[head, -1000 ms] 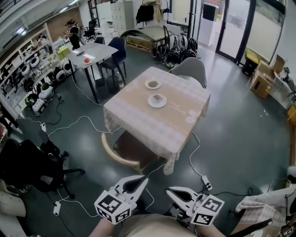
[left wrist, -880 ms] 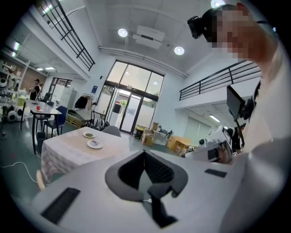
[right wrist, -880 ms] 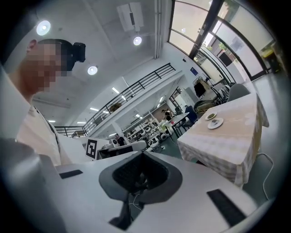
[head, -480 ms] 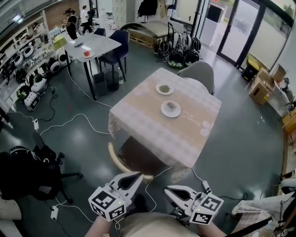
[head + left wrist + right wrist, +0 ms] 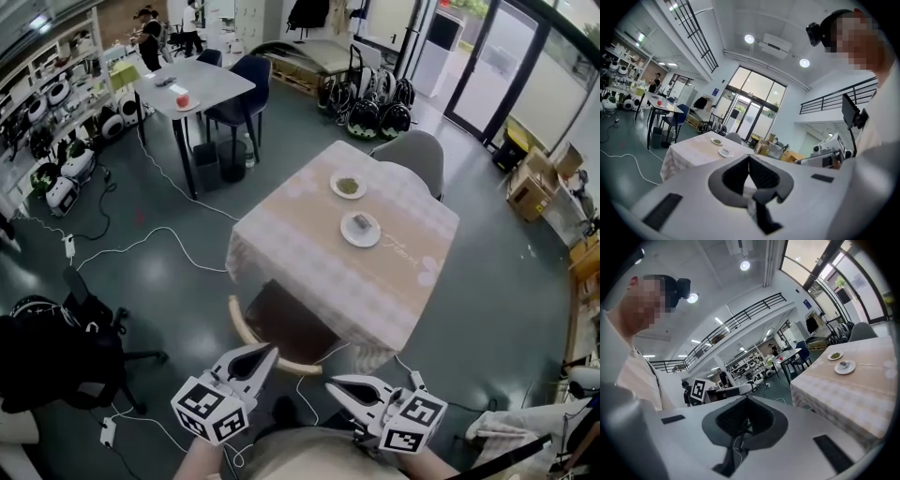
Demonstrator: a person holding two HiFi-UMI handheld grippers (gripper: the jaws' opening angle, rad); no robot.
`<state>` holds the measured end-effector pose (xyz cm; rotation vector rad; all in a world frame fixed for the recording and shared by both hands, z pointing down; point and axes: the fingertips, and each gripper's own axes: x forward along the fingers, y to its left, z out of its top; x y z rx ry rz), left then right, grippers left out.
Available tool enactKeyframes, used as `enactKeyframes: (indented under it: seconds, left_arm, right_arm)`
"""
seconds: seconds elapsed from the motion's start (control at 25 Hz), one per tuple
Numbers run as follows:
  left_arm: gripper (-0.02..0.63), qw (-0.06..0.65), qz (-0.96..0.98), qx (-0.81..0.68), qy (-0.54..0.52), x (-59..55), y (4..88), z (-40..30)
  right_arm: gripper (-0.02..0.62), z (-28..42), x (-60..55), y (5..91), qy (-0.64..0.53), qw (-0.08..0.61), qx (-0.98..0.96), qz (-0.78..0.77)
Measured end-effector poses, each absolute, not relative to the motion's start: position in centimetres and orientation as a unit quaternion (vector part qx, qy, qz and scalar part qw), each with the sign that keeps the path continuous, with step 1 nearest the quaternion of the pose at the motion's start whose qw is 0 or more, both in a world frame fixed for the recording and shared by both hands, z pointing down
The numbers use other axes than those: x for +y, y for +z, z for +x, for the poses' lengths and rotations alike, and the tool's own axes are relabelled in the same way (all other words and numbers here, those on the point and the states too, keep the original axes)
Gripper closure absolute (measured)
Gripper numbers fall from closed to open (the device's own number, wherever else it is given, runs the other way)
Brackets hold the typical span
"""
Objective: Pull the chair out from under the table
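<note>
A square table (image 5: 309,234) under a pale checked cloth stands mid-floor, with two plates (image 5: 361,229) on it. Tucked under its near side is a chair (image 5: 281,328) with a dark seat and a curved wooden back rail (image 5: 246,336); the cloth hides the seat's far part. My left gripper (image 5: 270,349) is shut and empty, its tip just short of the rail. To its right, my right gripper (image 5: 331,381) is also shut and empty, near the table's front corner. The table (image 5: 691,152) shows beyond the closed left gripper (image 5: 749,156), and the table (image 5: 853,390) lies right of the closed right gripper (image 5: 746,397).
A grey chair (image 5: 412,155) sits at the table's far side. White cables (image 5: 141,248) snake over the floor at left, and a power strip (image 5: 417,380) lies beside my right gripper. A black office chair (image 5: 56,347) stands at left, another table (image 5: 192,89) behind.
The view has swung so the table and chair sit further right and closer. Both grippers stayed shut, and the left one now lies nearer the chair's back rail.
</note>
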<state>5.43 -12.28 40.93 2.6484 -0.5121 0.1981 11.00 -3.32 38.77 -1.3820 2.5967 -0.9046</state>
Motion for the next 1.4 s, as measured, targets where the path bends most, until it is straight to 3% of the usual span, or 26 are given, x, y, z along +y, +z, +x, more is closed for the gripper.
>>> enactKeyframes:
  seconds: [0.36,1.04,1.4]
  left_arm:
    - [0.600,0.221,0.944,-0.228,0.095,-13.5,41.6,7.1]
    - [0.600,0.232,0.919,-0.285,0.146,-13.0,42.8,16.4]
    - [0.600,0.235,0.901,-0.322,0.171,-14.2,45.5,13.8]
  right_arm:
    - [0.586,12.2,-7.1,39.5,-0.313,0.047,0.862,-0.395]
    - [0.586,22.1,-8.1,38.6,-0.373,0.063,0.869,-0.319]
    - [0.586,20.8,-9.5,40.6,-0.392,0.057,0.869,-0.296]
